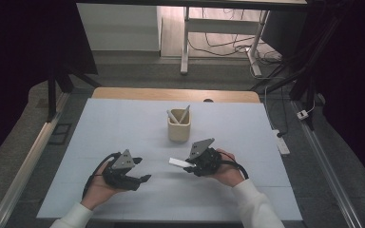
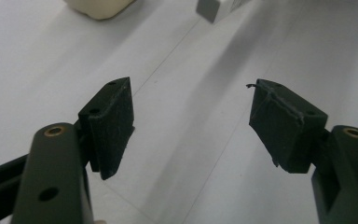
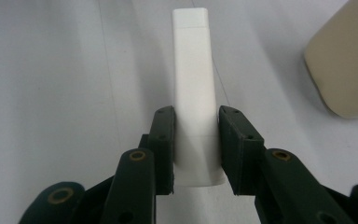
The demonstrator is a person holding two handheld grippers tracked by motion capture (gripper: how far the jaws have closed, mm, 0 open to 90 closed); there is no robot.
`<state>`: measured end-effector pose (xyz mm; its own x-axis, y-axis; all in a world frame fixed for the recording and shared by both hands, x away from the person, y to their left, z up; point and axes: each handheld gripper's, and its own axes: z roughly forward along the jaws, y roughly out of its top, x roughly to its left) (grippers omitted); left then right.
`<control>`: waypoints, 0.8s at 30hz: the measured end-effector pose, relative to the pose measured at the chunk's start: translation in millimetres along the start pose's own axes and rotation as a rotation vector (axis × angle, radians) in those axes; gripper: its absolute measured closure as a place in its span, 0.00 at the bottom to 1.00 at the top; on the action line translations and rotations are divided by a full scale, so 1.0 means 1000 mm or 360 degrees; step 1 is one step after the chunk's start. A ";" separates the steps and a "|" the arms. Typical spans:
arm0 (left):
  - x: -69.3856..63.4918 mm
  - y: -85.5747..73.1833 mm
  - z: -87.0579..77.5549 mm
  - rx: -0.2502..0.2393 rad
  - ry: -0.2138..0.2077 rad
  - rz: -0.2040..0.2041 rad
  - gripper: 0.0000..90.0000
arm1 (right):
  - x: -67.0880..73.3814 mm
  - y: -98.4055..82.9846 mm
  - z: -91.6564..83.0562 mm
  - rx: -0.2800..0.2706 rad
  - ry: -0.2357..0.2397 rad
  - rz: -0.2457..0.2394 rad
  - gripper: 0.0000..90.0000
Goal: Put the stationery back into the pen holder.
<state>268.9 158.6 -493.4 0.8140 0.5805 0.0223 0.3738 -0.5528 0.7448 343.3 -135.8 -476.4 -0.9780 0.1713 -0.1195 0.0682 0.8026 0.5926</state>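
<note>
White block (image 3: 193, 93): smooth matt plastic. Cream holder (image 1: 178, 129): matt, ceramic-like. Right tongs (image 3: 196, 149): matt black plastic, brass-coloured rivets. Table (image 1: 123, 123): pale matt covering, wooden edge.

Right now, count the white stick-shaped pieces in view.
3: two standing in the beige cup, one leaning left, one leaning right; a third held in the right gripper. Others may hide inside the cup.

This looks like a lab or test room, though the dim edges make it hard to be sure. A table (image 1: 123, 123) covered in pale sheeting stands on grey carpet, with loose cables (image 1: 228, 45) trailing under a desk frame (image 1: 186, 42) and black stands (image 1: 309, 80) alongside.
</note>
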 end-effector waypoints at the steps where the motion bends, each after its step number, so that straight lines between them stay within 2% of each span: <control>1: -0.001 0.002 0.001 0.0009 -0.0006 0.0012 0.34 | 0.000 0.000 0.001 0.0005 0.0001 -0.0005 0.74; 8: -0.012 0.019 0.010 0.0061 -0.0054 0.0136 0.33 | 0.002 0.004 0.006 0.0028 0.0025 -0.0021 0.74; 14: -0.021 0.034 0.020 0.0136 -0.0054 0.0268 0.34 | 0.003 0.005 0.011 0.0039 0.0040 -0.0024 0.74; 19: -0.028 0.042 0.027 0.0166 -0.0049 0.0336 0.34 | 0.003 0.005 0.014 0.0059 0.0050 -0.0019 0.74; 24: -0.030 0.049 0.034 0.0180 -0.0043 0.0369 0.34 | 0.004 0.007 0.015 0.0051 0.0065 -0.0027 0.74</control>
<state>278.1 93.7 -480.6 0.8948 0.4150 0.1646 0.2219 -0.7334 0.6426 342.5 -120.5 -484.6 -0.9863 0.1342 -0.0963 0.0569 0.8233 0.5648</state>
